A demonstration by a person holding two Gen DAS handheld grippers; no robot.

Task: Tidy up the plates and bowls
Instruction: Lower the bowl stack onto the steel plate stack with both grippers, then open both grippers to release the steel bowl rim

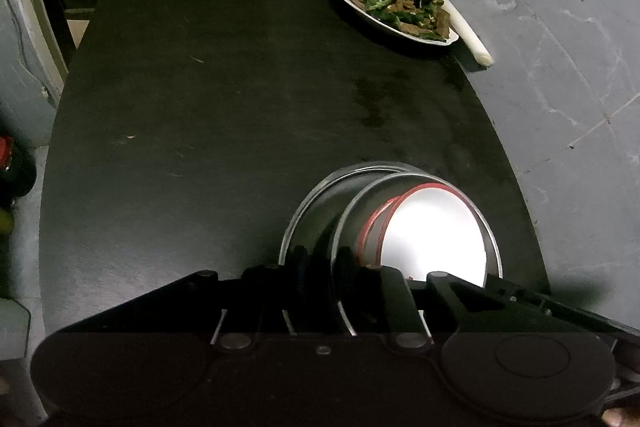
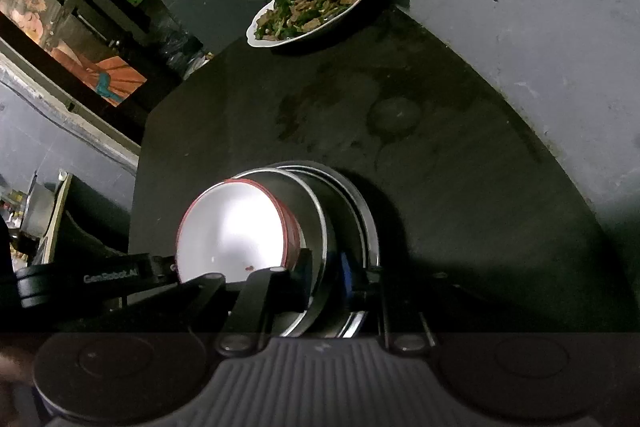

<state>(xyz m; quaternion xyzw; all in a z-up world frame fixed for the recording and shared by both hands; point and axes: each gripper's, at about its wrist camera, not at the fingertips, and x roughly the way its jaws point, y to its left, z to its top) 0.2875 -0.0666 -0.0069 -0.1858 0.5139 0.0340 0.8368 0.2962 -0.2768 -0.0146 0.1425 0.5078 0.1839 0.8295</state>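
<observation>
Two pairs of tongs are seen closed down on a nested stack of dishes at the near edge of the dark tabletop (image 1: 240, 99). The stack is made up of a shallow round steel plate (image 1: 308, 211) at the bottom, a steel bowl (image 1: 352, 223) set in it, and a white bowl with a red rim (image 1: 436, 227) innermost. The left tongs (image 1: 320, 267) are narrowed around the left rim of the steel bowl, the rim lying between the jaws; whether the pads actually press on it cannot be told. The right tongs (image 2: 324, 275) are likewise nearly closed over the right rim of the steel dishes, and the grip itself cannot be made out. At the far right corner of the tabletop, well apart from the stack, a white oval plate of green vegetables and brown meat slices (image 1: 390, 1) is placed.
</observation>
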